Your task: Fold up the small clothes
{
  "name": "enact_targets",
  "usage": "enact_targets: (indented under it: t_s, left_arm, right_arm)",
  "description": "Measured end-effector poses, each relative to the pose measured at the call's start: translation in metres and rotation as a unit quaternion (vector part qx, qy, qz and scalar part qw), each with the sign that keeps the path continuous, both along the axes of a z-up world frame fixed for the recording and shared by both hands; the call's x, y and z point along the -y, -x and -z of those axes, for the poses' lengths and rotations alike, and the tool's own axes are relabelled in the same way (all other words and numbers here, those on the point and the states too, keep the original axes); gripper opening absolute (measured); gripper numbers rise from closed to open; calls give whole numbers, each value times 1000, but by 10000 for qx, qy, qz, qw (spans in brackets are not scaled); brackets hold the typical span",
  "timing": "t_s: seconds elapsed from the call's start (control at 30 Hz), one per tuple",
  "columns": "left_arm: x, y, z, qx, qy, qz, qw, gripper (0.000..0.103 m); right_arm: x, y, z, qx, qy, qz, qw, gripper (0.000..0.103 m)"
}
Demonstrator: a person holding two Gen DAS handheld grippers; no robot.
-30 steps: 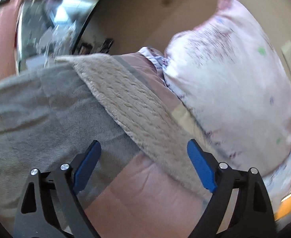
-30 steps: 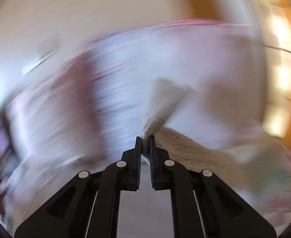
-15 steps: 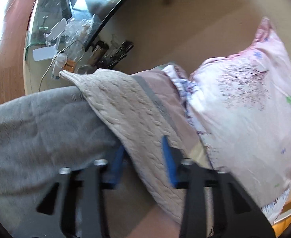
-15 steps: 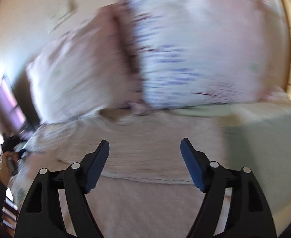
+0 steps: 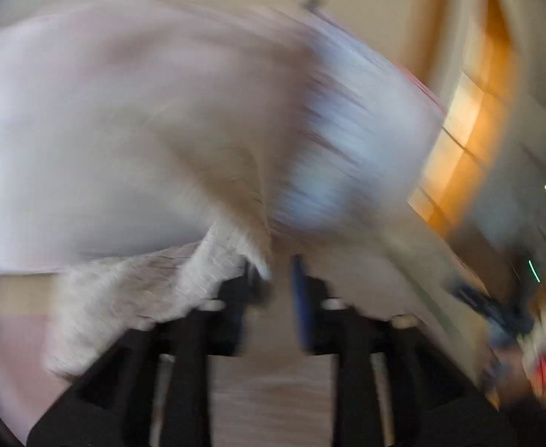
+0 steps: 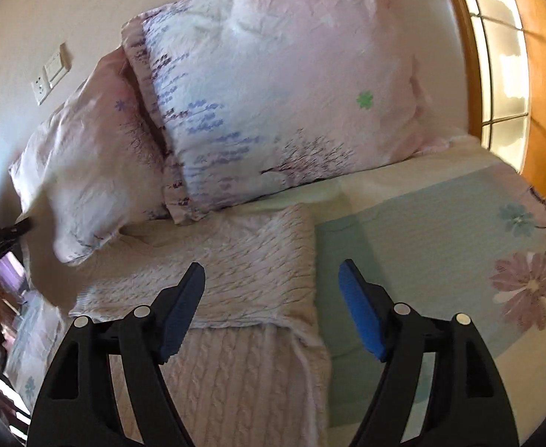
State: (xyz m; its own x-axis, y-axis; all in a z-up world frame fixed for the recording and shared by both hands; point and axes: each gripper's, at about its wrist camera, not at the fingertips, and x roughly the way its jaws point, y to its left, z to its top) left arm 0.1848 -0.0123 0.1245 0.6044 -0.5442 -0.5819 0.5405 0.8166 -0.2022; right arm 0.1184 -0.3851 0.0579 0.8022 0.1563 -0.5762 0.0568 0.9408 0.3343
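Sweater (image 6: 235, 298): cream cable-knit garment, lying flat on the bed (image 6: 440, 231) in the right wrist view. A folded band runs crosswise, left to right, just in front of the pillows. A second panel runs from that band toward the camera, so its long axis is at right angles to the band.
Sweater edge: the band's right edge is straight and ends on the pale green part of the bed cover.
Right gripper (image 6: 271, 294): jaws spread wide, holding nothing. It hovers above the sweater; the left blue pad (image 6: 183, 309) is over the knit, the right pad over the green cover.
Left gripper (image 5: 276, 279): view heavily blurred by motion. The jaws stand close together with a narrow gap. A fold of the sweater (image 5: 213, 272) lies against the left finger; whether it is pinched, I cannot tell.
Large pillow (image 6: 280, 85): pink and white with a floral print, propped against the wall, its lower edge just behind the folded band.
Second pillow (image 6: 86, 171): to the left, partly under the large one, its corner near the band's left end.
Wall switch and socket (image 6: 51, 74): on the wall above the second pillow.
Window frame (image 6: 540, 74): orange wood, far right, well apart from the sweater.
Obstructions: both pillows border the band's far side.
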Motion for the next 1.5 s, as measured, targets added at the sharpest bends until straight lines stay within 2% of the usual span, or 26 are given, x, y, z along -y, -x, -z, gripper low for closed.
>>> enact_targets:
  t_s: [0.03, 0.07, 0.13, 0.27, 0.37, 0.43, 0.5, 0.57, 0.63, 0.67, 0.73, 0.77, 0.83, 0.87, 0.93, 0.97, 1.0, 1.07, 1.17, 1.2, 1.3, 1.37, 1.47, 1.5]
  left_arm:
    - [28, 8, 13, -141, -199, 358, 9991, 45]
    - [40, 13, 21, -219, -340, 509, 9979, 45]
    - [39, 28, 38, -313, -549, 522, 9966, 47]
    - [-39, 52, 52, -677, -280, -504, 9960, 63]
    - [-107, 80, 71, -1110, -146, -1323, 9849, 66]
    - [-133, 102, 83, -1386, -17, -1585, 9776, 66]
    - [-148, 121, 97, -1688, 196, -1763, 9696, 66]
    - [-160, 138, 110, -1944, 442, -1739, 9644, 64]
    - [-161, 161, 115, -1876, 644, -1630, 9665, 62]
    - [-156, 173, 117, -1899, 733, -1516, 9673, 60]
    - [-150, 190, 121, -2057, 998, -1261, 9653, 46]
    - [-147, 196, 124, -2173, 1102, -1170, 9628, 43]
    - [-142, 209, 125, -2137, 1097, -1135, 9641, 39]
    - [-140, 212, 125, -2124, 1050, -1144, 9648, 36]
    - [-135, 211, 129, -2247, 1187, -1090, 9610, 26]
    - [-132, 208, 130, -2274, 1194, -1106, 9601, 20]
    - [-133, 206, 132, -2280, 1186, -1087, 9603, 8]
    - [-134, 203, 130, -2198, 1286, -997, 9619, 7]
    - [-141, 171, 98, -1725, 1434, -947, 9699, 6]
    - [-146, 151, 81, -1463, 1495, -1009, 9727, 6]
    - [-158, 85, 41, -845, 1605, -1335, 9743, 6]
    - [-155, 31, 22, -477, 1529, -1644, 9733, 6]
    - [-137, -37, 22, -378, 1396, -1843, 9722, 8]
    - [-128, -63, 30, -487, 1240, -1929, 9721, 14]
  right_arm:
    - [-2, 2, 2, -81, -7, -47, 10000, 76]
    - [-1, 6, 4, -125, -34, -86, 9999, 76]
    - [8, 24, 8, -243, -99, -86, 9996, 76]
    - [30, 59, 28, -680, -576, -114, 9960, 76]
    - [33, 86, 51, -1071, -1077, -321, 9879, 71]
    - [28, 101, 62, -1268, -1335, -497, 9816, 63]
    - [23, 118, 66, -1235, -1386, -524, 9812, 61]
    - [17, 132, 66, -1267, -1442, -588, 9796, 57]
    - [13, 143, 72, -1390, -1815, -788, 9703, 41]
    - [10, 149, 76, -1415, -2015, -901, 9650, 39]
    - [3, 160, 84, -1496, -2396, -1165, 9522, 28]
    - [-1, 164, 87, -1561, -2530, -1286, 9461, 25]
    - [-11, 168, 92, -1629, -2699, -1472, 9375, 18]
    - [-15, 168, 92, -1620, -2710, -1526, 9365, 16]
    - [-21, 167, 93, -1599, -2684, -1597, 9364, 8]
    - [-22, 165, 92, -1557, -2689, -1604, 9369, 7]
    - [-23, 161, 87, -1431, -2730, -1643, 9370, 7]
    - [-21, 152, 71, -1143, -2755, -1677, 9396, 6]
    - [-11, 122, 29, -403, -2666, -1688, 9480, 6]
    - [-6, 101, 9, -45, -2650, -1683, 9494, 6]
    - [-1, 38, -25, 529, -2513, -1523, 9544, 6]
    - [0, -4, -32, 706, -2501, -1346, 9562, 6]
    - [-2, -90, -22, 533, -2383, -764, 9667, 7]
    - [-4, -106, -12, 361, -2247, -642, 9716, 15]
